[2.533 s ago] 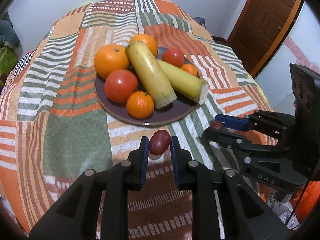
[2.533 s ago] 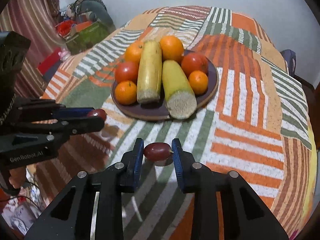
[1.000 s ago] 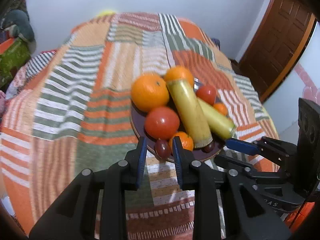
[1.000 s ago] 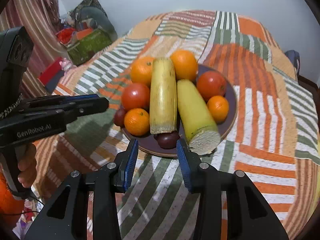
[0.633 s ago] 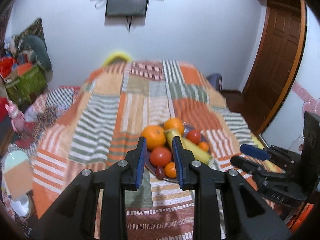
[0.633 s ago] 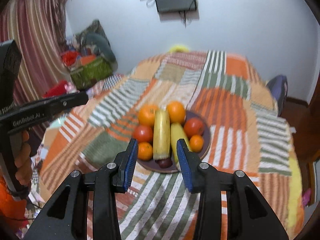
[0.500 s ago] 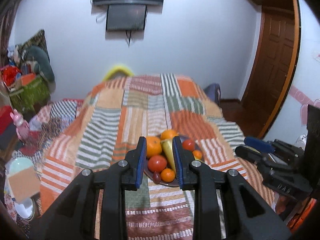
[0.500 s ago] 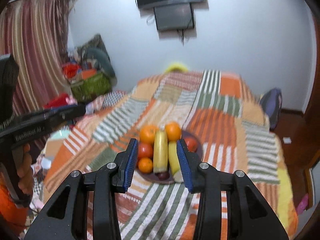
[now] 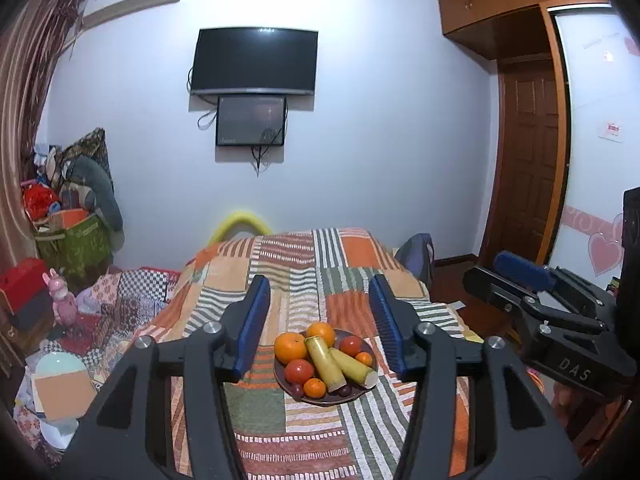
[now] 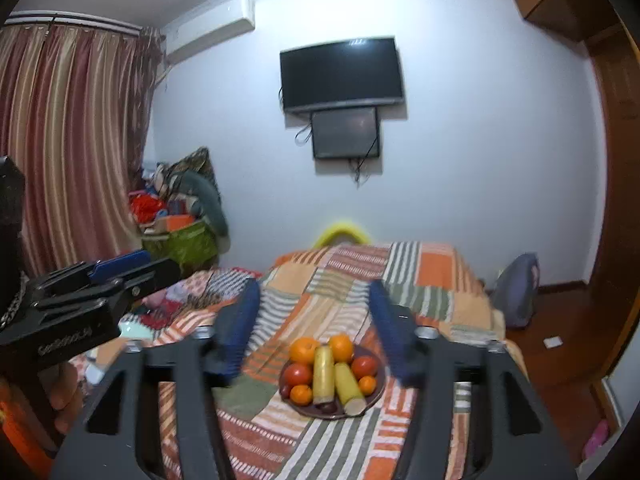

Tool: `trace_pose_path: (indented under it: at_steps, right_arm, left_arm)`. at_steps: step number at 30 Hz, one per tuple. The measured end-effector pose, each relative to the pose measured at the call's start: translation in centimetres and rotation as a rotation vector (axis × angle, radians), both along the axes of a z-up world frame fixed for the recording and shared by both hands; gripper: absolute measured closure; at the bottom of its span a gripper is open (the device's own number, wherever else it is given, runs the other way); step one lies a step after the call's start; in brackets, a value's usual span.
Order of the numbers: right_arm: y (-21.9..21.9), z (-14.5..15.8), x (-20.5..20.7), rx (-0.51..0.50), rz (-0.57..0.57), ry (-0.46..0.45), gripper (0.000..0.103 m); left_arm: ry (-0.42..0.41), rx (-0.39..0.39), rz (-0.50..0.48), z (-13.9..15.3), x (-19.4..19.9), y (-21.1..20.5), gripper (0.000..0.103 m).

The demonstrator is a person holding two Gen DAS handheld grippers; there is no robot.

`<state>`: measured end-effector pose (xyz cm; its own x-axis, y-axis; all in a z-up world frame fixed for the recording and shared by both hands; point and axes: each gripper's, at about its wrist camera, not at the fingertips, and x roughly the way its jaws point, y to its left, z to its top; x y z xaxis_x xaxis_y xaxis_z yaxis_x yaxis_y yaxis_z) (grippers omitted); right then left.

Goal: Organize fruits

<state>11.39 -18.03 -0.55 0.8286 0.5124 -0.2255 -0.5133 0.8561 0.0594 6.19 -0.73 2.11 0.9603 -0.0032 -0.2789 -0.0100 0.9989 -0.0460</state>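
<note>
A dark plate (image 9: 316, 402) (image 10: 382, 376) sits on the patchwork bedcover, well below and ahead of both grippers. It carries oranges (image 9: 291, 347), tomatoes (image 9: 299, 371) and two yellow-green stalk pieces (image 9: 325, 364). Two small dark red fruits (image 9: 297, 390) (image 10: 329, 406) lie at its near rim. My left gripper (image 9: 320, 324) is raised high with its jaws opening, and nothing is between them. My right gripper (image 10: 316, 328) is just as high, its jaws also opening and empty. Each gripper shows at the edge of the other's view, the right (image 9: 500, 272) and the left (image 10: 156, 266).
The bed (image 9: 344, 256) fills the middle of the room. A TV (image 9: 254, 62) hangs on the far wall. A wooden door (image 9: 528, 160) is at the right, a backpack (image 10: 516, 292) beside the bed. Curtains (image 10: 72, 140) and piled boxes and bags (image 9: 68, 236) are at the left.
Both grippers have lifted and drawn back from the plate, leaving the dark red fruits on it. The views tilted up to the wall. Both pairs of jaws have widened.
</note>
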Motion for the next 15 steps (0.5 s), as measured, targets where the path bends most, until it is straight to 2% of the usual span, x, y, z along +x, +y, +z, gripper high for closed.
trace_pose_path:
  at_steps: [1, 4, 7, 11, 13, 15]
  right_arm:
    - [0.0, 0.1, -0.4, 0.004, -0.013, -0.016, 0.034]
    - [0.0, 0.3, -0.9, 0.012, -0.032, -0.041, 0.029]
    - [0.1, 0.3, -1.1, 0.014, -0.046, -0.054, 0.019]
    - [0.2, 0.4, -1.6, 0.016, -0.063, -0.070, 0.014]
    - [0.1, 0.4, -1.8, 0.024, -0.073, -0.072, 0.004]
    - [0.0, 0.4, -1.9, 0.034, -0.090, -0.079, 0.000]
  left_arm:
    - [-0.010, 0.005, 0.005, 0.2, -0.4, -0.1, 0.044]
    - [-0.044, 0.015, 0.021, 0.6, -1.6, -0.4, 0.033]
    - [-0.050, 0.011, 0.022, 0.8, -2.2, -0.4, 0.029]
    - [-0.056, 0.010, 0.029, 0.7, -2.5, -0.5, 0.021]
    - [-0.059, 0.013, 0.031, 0.7, -2.6, -0.5, 0.016]
    - [-0.064, 0.015, 0.043, 0.7, -2.8, -0.6, 0.012]
